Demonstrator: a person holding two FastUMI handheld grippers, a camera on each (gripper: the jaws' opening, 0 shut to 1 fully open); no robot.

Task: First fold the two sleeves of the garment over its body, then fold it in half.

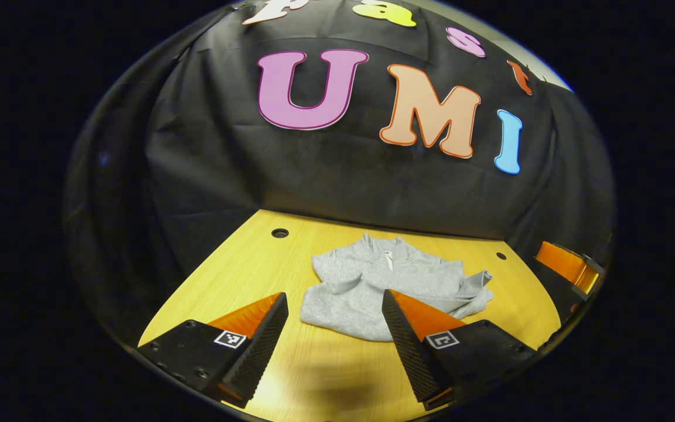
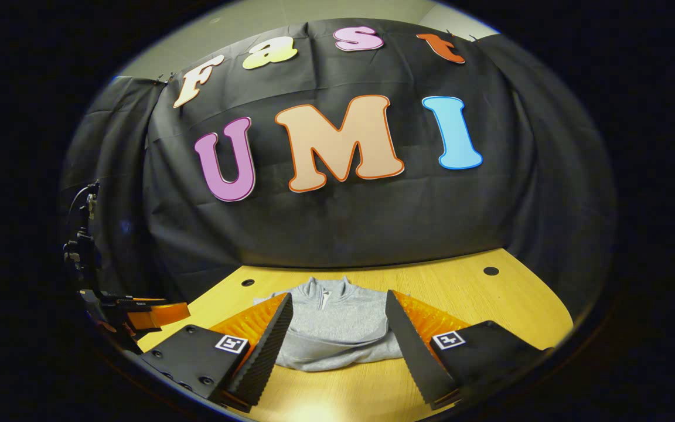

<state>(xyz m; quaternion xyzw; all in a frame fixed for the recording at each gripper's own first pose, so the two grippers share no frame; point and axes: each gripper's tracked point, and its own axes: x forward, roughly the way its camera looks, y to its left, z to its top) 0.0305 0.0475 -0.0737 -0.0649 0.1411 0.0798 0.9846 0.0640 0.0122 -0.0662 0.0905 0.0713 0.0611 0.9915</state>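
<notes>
The wooden surface (image 1: 220, 275) runs wide and pale under both cameras, with the black cloth wall (image 1: 314, 176) standing behind it. On it lies the grey garment (image 1: 384, 287), out toward the far middle of the surface, collar (image 2: 327, 288) pointing at the wall and hem toward the cameras, so its long axis runs front to back. From the left gripper view a bunched sleeve (image 1: 475, 284) lies across the body on the right-hand side, its cuff poking out past the edge; the right gripper view gives a tidier look, a squarish grey block with a folded band across the near edge. The left gripper view also catches the other tool at the far right rim; the right gripper view catches its partner low at the left edge. Left claw (image 1: 334, 305): fingers spread wide, nothing between them, above the surface short of the garment. Right claw (image 2: 338, 302): likewise spread, framing the garment's body, gripping nothing.
</notes>
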